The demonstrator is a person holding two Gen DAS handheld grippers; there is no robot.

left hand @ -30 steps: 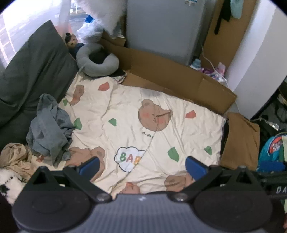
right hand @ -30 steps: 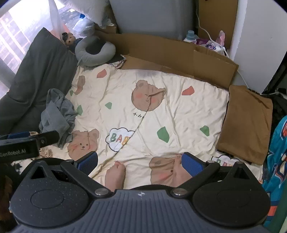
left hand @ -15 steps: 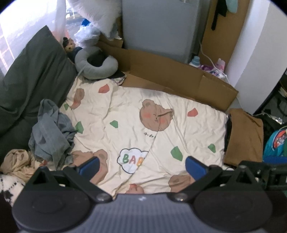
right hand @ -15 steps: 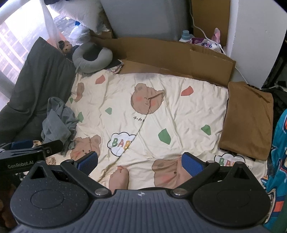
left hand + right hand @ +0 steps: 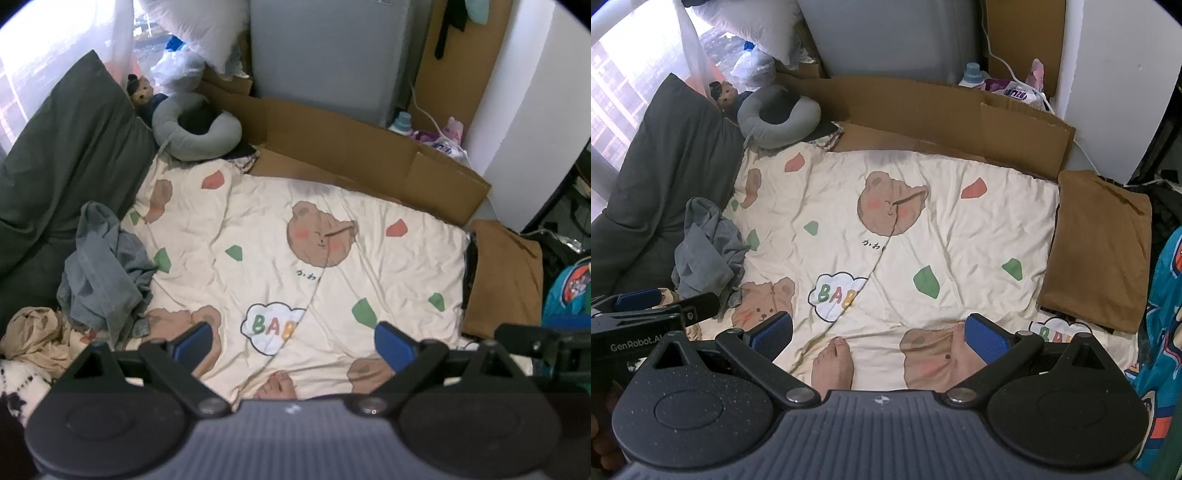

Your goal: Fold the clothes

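Crumpled grey garment point(image 5: 101, 269) heaped at the left edge of the frame on the bear-print quilt point(image 5: 295, 258), beige garment point(image 5: 33, 328) bunched just below it. Left gripper point(image 5: 291, 345) hovering over the quilt, fingers wide apart though just narrowed a touch, nothing between them; right gripper point(image 5: 881, 336) likewise spread and empty. Best to swing left, pinch one clear hem, lift and shake flat before folding. Folded brown cloth point(image 5: 1104, 251) at right. Garment's type and edges lost in the heap
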